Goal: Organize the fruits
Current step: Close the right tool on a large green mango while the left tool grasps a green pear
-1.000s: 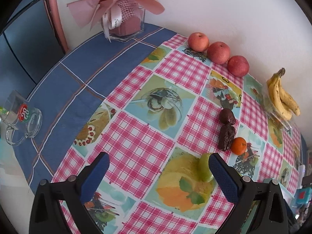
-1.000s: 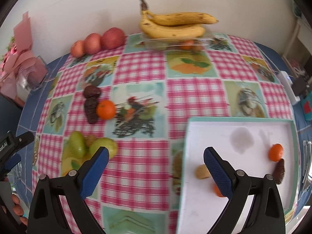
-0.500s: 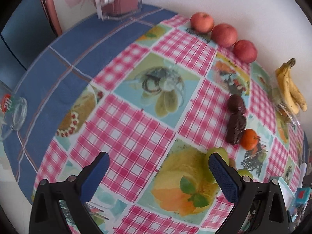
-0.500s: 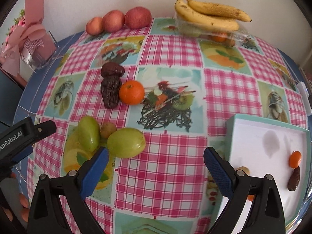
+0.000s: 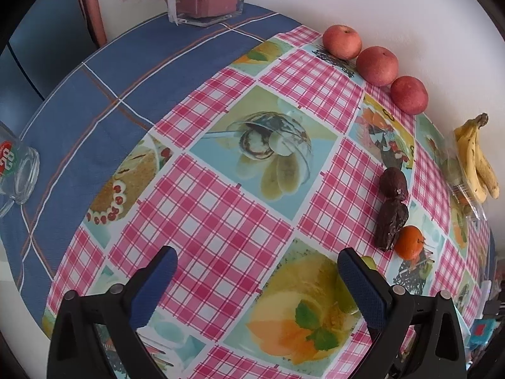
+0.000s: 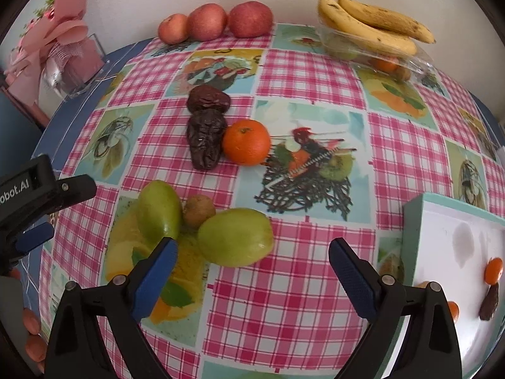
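Fruits: loose cluster on the tablecloth [image 6: 284, 315], all placed here relative to the tangerine [image 6: 246, 142]. Two dark dates [image 6: 205, 140] touch it on the side away from the tray [image 6: 442, 252]; two green fruits [image 6: 235, 237] and a small brown one [image 6: 199, 211] sit nearer the camera than it. Apples [image 6: 214, 20] and bananas [image 6: 372, 25] are well behind it at the wall. The tray, off to the tangerine's right, already holds a few small pieces.

Change over the last second: the right wrist view has swung off the tray and onto the cluster, closing in. Right gripper [image 6: 252, 271] is wide open, empty, the rounder green fruit just ahead of its jaws. Left gripper [image 5: 257, 281] is also wide open, empty, over bare cloth; it has crept forward slightly.

Read: drop-off done, next pick under way, likely that green fruit. Several pieces remain.
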A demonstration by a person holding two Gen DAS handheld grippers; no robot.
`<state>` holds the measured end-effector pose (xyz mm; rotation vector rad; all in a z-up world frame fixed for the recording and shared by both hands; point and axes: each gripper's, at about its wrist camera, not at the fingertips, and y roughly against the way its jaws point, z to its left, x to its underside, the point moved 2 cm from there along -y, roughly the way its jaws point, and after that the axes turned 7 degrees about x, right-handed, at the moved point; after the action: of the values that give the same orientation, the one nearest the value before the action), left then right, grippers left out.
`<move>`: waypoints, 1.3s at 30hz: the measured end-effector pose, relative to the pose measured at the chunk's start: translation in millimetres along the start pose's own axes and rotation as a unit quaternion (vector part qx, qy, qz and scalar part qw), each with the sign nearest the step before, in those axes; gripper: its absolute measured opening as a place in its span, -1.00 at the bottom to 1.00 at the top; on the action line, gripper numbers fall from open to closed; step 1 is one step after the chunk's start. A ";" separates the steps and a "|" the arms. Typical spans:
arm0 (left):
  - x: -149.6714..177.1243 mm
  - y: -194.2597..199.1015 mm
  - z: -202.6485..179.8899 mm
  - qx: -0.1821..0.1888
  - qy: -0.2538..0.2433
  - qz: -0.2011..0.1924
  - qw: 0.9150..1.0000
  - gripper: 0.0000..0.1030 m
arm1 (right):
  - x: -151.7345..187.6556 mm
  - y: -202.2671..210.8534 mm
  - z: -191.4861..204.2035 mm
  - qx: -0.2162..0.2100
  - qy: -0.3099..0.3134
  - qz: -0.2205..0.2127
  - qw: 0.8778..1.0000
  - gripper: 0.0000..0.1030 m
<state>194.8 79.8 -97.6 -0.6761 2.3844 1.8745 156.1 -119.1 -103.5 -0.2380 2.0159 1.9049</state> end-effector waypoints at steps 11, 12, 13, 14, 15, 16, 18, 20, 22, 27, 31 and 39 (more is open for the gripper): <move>-0.3 2.6 0.1 0.010 0.004 -0.003 1.000 0.97 | -0.3 -3.6 14.2 0.011 0.036 -0.008 0.999 0.13; -0.4 2.9 0.0 0.010 0.004 -0.003 1.000 0.97 | -0.3 -3.7 14.4 0.009 0.035 -0.008 0.999 0.12; -0.4 3.2 0.0 0.010 0.005 -0.003 1.000 0.97 | -0.5 -3.6 14.6 0.007 0.036 -0.008 0.999 0.09; -0.4 3.4 -0.1 0.010 0.005 -0.004 1.000 0.97 | -0.2 -3.5 14.8 0.007 0.037 -0.008 0.999 0.07; -0.4 3.5 -0.2 0.011 0.005 -0.004 1.000 0.97 | -0.2 -3.7 15.2 0.008 0.038 -0.008 0.999 0.07; -0.4 3.8 -0.2 0.011 0.005 -0.004 1.000 0.97 | -0.1 -3.8 15.5 0.007 0.038 -0.008 0.999 0.06; -0.5 4.4 -1.3 0.010 0.003 -0.004 1.000 0.97 | -0.6 -4.6 15.7 0.009 0.039 -0.008 0.999 0.06; -0.6 4.9 -2.4 0.010 0.002 -0.005 1.000 0.97 | -1.1 -5.1 15.6 0.009 0.039 -0.009 0.999 0.04; -1.1 5.6 -3.3 0.010 0.000 -0.006 1.000 0.97 | -1.6 -5.6 15.0 0.009 0.039 -0.008 0.999 0.04; -1.2 5.4 -4.5 0.011 -0.002 -0.006 1.000 0.97 | -1.8 -6.0 14.0 0.005 0.035 -0.009 0.999 0.03; 0.2 5.4 -5.8 0.012 -0.003 -0.005 1.000 0.97 | -0.9 -5.2 12.3 0.000 0.031 -0.008 0.999 0.03; 2.8 4.5 -13.2 0.020 -0.009 -0.001 1.000 0.97 | -1.5 -3.6 -0.9 0.005 0.011 -0.004 1.000 0.03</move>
<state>193.7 67.4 -90.8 -0.6556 2.4010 1.8195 158.7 -120.5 -106.3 -0.2637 2.0356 1.8940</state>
